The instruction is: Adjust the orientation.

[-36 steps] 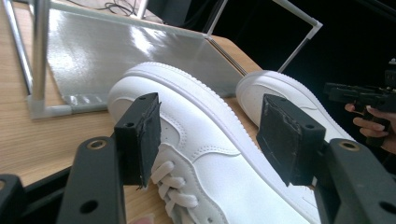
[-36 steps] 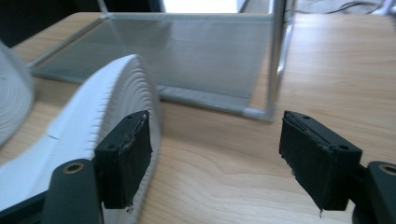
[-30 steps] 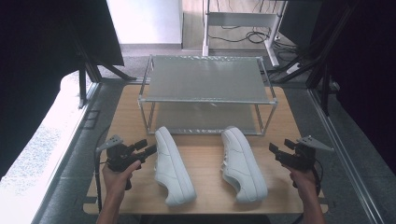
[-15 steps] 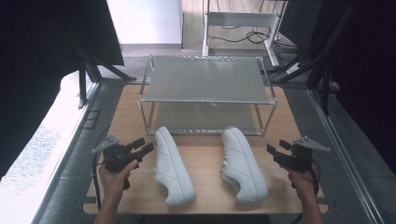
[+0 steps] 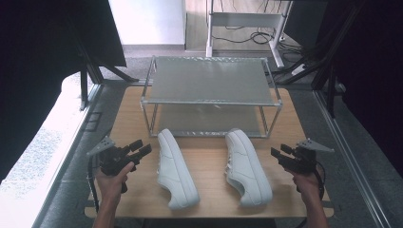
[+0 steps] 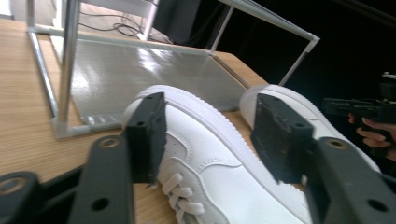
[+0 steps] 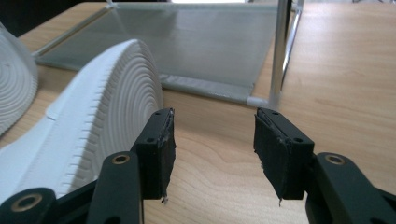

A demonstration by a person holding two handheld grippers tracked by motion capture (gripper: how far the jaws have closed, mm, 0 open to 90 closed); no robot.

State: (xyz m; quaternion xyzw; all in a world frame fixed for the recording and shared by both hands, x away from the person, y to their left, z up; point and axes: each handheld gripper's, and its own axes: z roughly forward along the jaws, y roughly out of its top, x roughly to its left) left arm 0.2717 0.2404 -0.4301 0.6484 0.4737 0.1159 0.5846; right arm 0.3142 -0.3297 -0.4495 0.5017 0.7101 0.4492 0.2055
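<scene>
Two white lace-up sneakers lie on the wooden tabletop (image 5: pixel 209 164) just in front of the metal two-tier rack (image 5: pixel 209 92): the left shoe (image 5: pixel 176 168) sits upright with laces visible, while the right shoe (image 5: pixel 247 166) lies tipped (ribbed sole faces the right gripper view). Left hand-held gripper (image 5: pixel 138 149) hangs near the left shoe, jaws wide apart and holding nothing; right hand-held gripper (image 5: pixel 280 154) is likewise spread and empty beside the right shoe. Versus a second ago, the shoes have not moved and both hand-held grippers sit at much the same spots, barely shifted.
</scene>
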